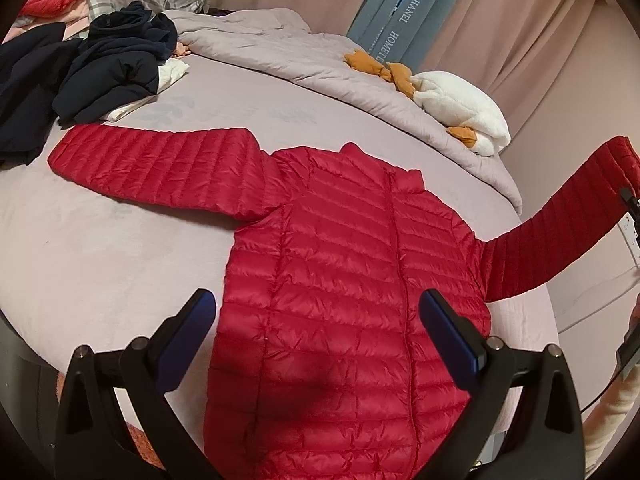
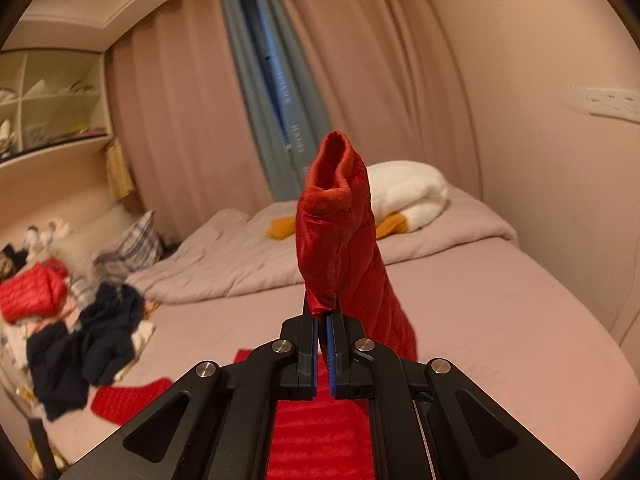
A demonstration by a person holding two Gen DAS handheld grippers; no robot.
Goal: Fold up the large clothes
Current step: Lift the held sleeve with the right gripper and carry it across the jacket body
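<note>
Red quilted jacket (image 1: 340, 280) lies front-up on pink bed (image 1: 100, 248), zipped, collar toward far rumpled duvet (image 1: 256, 44). One sleeve (image 1: 160, 168) stretched flat across sheet toward dark clothes pile (image 1: 80, 64). Other sleeve (image 2: 340, 240) lifted off mattress, cuff end up, pinched near cuff between pressed-together fingers of right gripper (image 2: 323, 316). Left gripper (image 1: 316, 320) hovers above jacket's lower body, fingers spread wide, holding nothing. White plush toy (image 1: 460, 108) with orange parts rests on duvet near curtain (image 1: 520, 20).
</note>
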